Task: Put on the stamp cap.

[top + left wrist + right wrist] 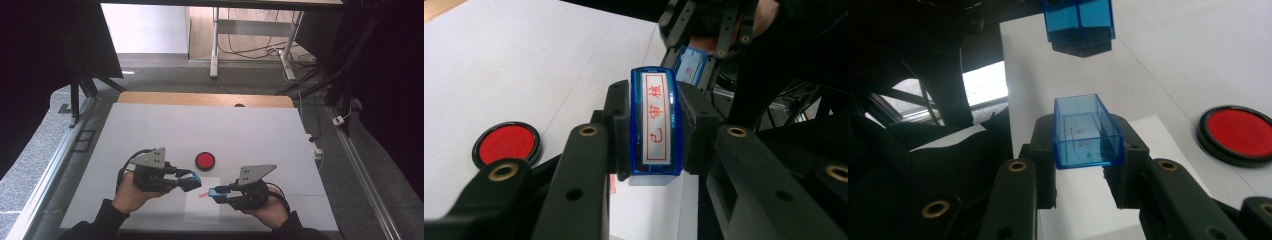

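While both forearms come in from the near edge of the white counter (pixel 150 130), each hand holds its gripper level, tips turned inward toward the other.

Left gripper (pixel 192 180): hand curled round the black body, grey three-cornered plate on top. Its fingers (pixel 616 125) are clamped on a blue translucent plastic stamp with a white label bearing red characters (pixel 656 122); the label faces up toward the left gripper view's camera. The stamp is held off the counter, above a white sheet of paper (pixel 202 207).

Right gripper (pixel 214 194): hand under the body, plate on top, pointing left toward the stamp. Its fingers (pixel 1128 145) are closed on a clear blue rectangular plastic cap (pixel 1088 132), open side up, with faint red smears inside. Cap and stamp are near each other, not touching.

Count: one stamp, one cap, one sheet of paper carrying a small red print (pixel 202 196), one round black-rimmed red ink pad (pixel 205 160). The pad sits on the counter just beyond the two grippers, between them.
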The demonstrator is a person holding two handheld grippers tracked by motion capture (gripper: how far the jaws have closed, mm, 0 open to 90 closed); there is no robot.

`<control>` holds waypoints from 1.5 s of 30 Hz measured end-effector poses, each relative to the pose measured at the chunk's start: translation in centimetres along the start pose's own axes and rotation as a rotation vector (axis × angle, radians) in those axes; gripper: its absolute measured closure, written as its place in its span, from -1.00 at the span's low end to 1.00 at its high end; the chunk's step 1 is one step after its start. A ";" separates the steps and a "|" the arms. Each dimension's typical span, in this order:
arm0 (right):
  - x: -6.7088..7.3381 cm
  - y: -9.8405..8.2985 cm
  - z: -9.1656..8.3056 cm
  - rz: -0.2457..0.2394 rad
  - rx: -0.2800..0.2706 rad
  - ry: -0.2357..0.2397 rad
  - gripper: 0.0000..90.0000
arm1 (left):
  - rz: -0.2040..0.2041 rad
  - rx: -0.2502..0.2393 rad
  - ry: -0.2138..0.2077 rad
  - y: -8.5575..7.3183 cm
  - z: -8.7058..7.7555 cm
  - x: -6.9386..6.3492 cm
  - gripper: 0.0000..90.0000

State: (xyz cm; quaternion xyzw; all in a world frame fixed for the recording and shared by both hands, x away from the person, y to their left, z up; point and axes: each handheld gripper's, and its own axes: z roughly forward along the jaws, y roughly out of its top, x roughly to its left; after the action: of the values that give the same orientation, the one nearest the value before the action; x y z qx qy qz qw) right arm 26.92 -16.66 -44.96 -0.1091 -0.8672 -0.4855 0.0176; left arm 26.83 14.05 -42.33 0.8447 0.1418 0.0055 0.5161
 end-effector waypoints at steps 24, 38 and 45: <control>-0.5 1.5 4.3 -0.053 -0.005 0.155 0.52 | 0.082 -0.026 -0.106 0.3 0.4 -0.3 0.57; -0.5 1.5 4.3 -0.045 -0.002 0.186 0.52 | 0.107 -0.017 -0.153 0.1 0.9 -0.4 0.57; -0.3 1.6 4.3 -0.060 -0.004 0.194 0.53 | 0.086 -0.041 -0.183 -0.1 1.0 -0.2 0.57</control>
State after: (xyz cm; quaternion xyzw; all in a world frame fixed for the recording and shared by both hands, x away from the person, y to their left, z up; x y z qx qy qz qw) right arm 27.91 -12.24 -45.95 -0.0358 -0.8633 -0.4960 0.0866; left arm 26.74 13.18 -42.87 0.8362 0.0575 -0.0463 0.5434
